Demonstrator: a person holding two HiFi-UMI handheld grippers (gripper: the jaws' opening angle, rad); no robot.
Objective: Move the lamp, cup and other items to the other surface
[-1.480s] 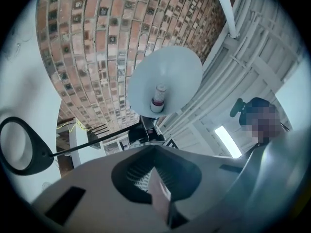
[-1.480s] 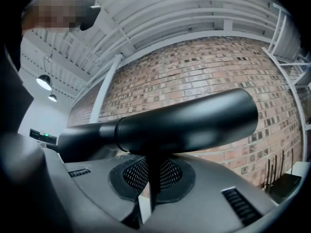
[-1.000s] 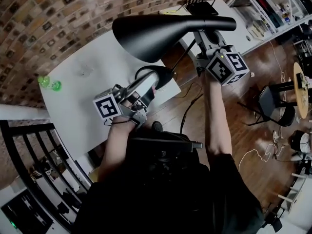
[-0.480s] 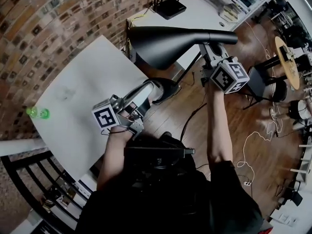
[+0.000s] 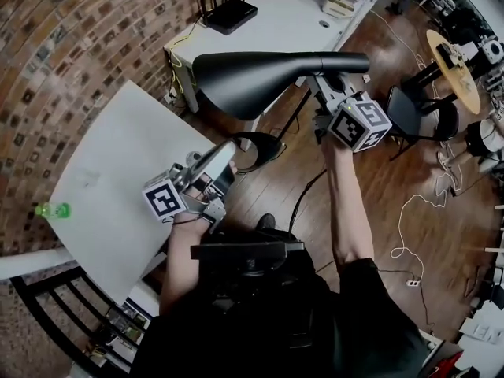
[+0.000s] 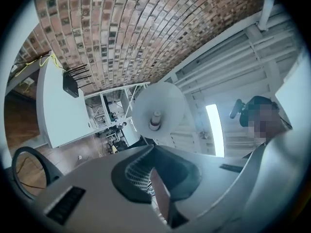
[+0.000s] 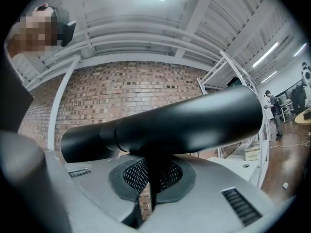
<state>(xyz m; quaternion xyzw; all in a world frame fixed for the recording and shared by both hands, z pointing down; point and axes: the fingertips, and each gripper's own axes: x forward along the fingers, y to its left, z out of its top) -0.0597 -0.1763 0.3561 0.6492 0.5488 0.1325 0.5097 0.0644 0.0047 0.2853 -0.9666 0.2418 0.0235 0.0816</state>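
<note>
A black lamp hangs in the air between both grippers. Its long cone shade (image 5: 260, 77) lies level over the wooden floor. My right gripper (image 5: 321, 85) is shut on the thin stem just under the shade (image 7: 184, 123), as the right gripper view (image 7: 149, 178) shows. My left gripper (image 5: 228, 152) reaches the lamp's black ring base (image 5: 256, 144) and looks shut on a thin edge of it (image 6: 160, 193). The left gripper view looks up into the shade's white inside (image 6: 158, 111). No cup is in view.
A white table (image 5: 102, 187) lies at the left with a green bottle (image 5: 53, 209) near its far corner. A second white desk (image 5: 291, 22) with a black router (image 5: 231, 14) stands ahead. A black chair (image 5: 425, 113), floor cables (image 5: 409, 211) and a black railing (image 5: 71, 305) surround me.
Both grippers have carried the lamp off the white table's edge and out over the floor. The table has slid left in view and the router desk has come closer.
</note>
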